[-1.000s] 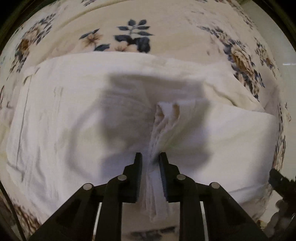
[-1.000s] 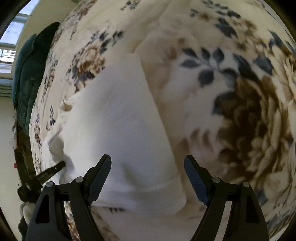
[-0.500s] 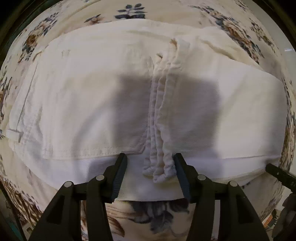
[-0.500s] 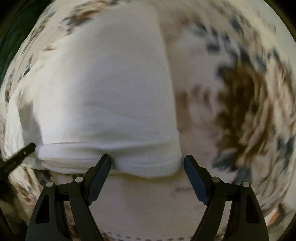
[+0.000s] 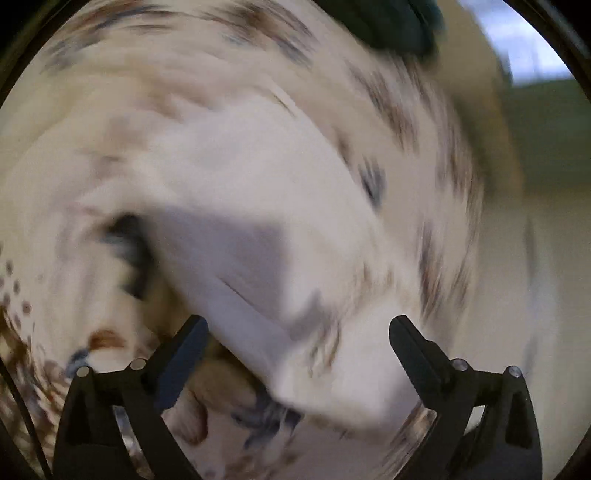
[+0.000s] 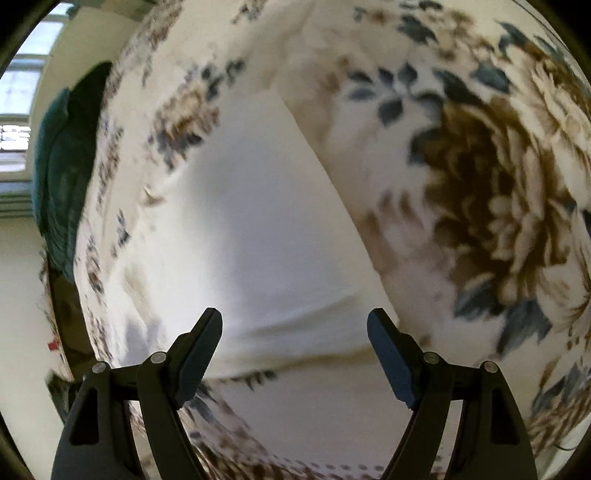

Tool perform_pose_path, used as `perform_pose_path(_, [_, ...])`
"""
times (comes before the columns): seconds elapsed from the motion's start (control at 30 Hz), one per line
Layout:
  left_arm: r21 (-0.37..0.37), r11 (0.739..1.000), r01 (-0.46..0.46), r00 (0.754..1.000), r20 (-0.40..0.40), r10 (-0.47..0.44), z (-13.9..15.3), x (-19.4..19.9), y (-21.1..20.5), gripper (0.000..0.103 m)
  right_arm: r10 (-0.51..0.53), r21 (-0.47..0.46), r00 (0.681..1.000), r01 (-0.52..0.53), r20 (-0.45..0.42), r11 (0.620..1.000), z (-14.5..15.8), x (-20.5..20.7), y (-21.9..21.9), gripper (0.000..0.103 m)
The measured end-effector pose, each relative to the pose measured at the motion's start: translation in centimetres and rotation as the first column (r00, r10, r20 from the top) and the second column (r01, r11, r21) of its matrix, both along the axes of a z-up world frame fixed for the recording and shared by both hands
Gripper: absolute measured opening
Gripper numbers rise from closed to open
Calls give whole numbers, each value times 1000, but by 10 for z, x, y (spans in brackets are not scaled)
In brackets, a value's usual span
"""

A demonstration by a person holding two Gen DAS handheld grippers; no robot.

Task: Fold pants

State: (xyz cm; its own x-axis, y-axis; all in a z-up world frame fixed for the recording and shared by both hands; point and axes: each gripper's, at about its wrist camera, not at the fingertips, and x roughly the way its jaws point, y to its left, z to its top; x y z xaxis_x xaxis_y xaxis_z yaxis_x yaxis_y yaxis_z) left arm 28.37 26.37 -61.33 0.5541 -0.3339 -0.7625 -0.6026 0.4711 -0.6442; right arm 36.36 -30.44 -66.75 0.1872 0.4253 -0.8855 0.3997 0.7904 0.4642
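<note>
Left wrist view heavily blurred. Left tongs (image 5: 297, 332) jaws opening, now wide, nothing pinched between them; the white pants (image 5: 236, 206) lie below and beyond the tips, not gripped. Pants lie as a folded white bundle on the flowered bedspread (image 5: 424, 122), one corner of the bundle reaching down between the two jaws. Dark green cushion (image 5: 391, 22) at top edge of that view, bright window (image 5: 524, 48) to its right.

Right wrist view sharper. Right tongs (image 6: 295, 332) wide apart, empty, hovering over the near edge of the pants (image 6: 251, 221). Folded edge of the white cloth runs across just beyond the tips, cannot tell if the tips touch it. Bedspread (image 6: 491, 177) with big brown flower and blue leaves to the right of the pants. Green cushion (image 6: 62, 158) at the far left, window (image 6: 14, 122) behind it
</note>
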Motion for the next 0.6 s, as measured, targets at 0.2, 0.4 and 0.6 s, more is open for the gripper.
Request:
perform_pose_path(0.2, [-68,960,-273,961,-72,268,-53,-26,50,101,25,-18,999,-25,34,1000,4,16,30,83])
perform_pose_path(0.4, [-93,959,-269,963,-12,269,-59,14,50,99,114,-62,993,-112,36,992,-5,26,64,83])
perform_pose_path(0.6, [-40,983,-177,984,-43,175,-63,52,54,99,104,-57,995,-103,14,993,-17,27,72,83])
